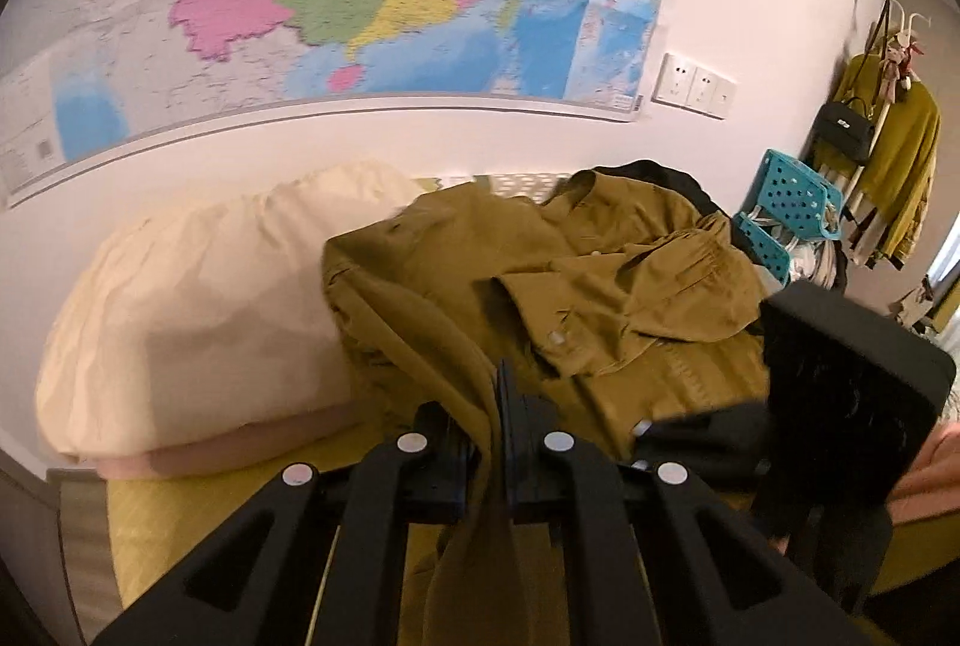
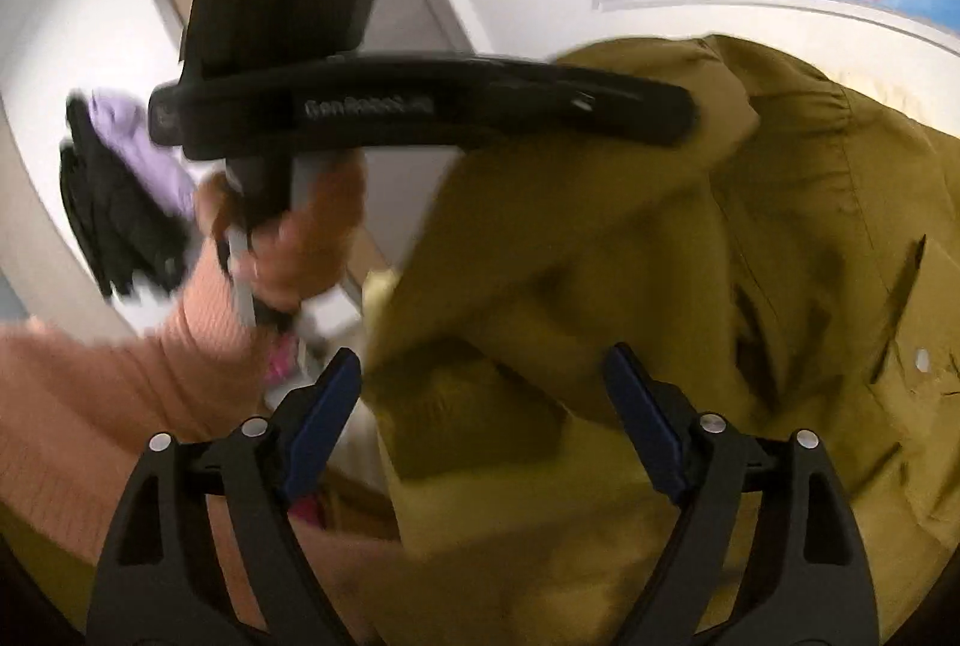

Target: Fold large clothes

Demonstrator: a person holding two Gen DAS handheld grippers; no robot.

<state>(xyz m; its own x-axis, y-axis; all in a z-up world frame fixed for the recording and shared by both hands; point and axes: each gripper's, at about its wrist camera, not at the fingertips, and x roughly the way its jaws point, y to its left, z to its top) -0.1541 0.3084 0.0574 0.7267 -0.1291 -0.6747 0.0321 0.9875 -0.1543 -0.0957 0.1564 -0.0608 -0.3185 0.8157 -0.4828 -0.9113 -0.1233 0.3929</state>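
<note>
shirt point(image 1: 600, 286): matt olive woven cloth | pillow point(image 1: 198, 310): smooth cream fabric | basket point(image 1: 792, 202): perforated teal plastic

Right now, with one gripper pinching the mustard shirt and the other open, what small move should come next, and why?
Probably close the open right gripper on the shirt fabric in front of it. The left gripper already clamps an edge, and the shirt lies crumpled on the bed, so a second hold would help spread it.

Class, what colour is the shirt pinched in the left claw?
Mustard-olive shirt, clearest in the left wrist view.
</note>
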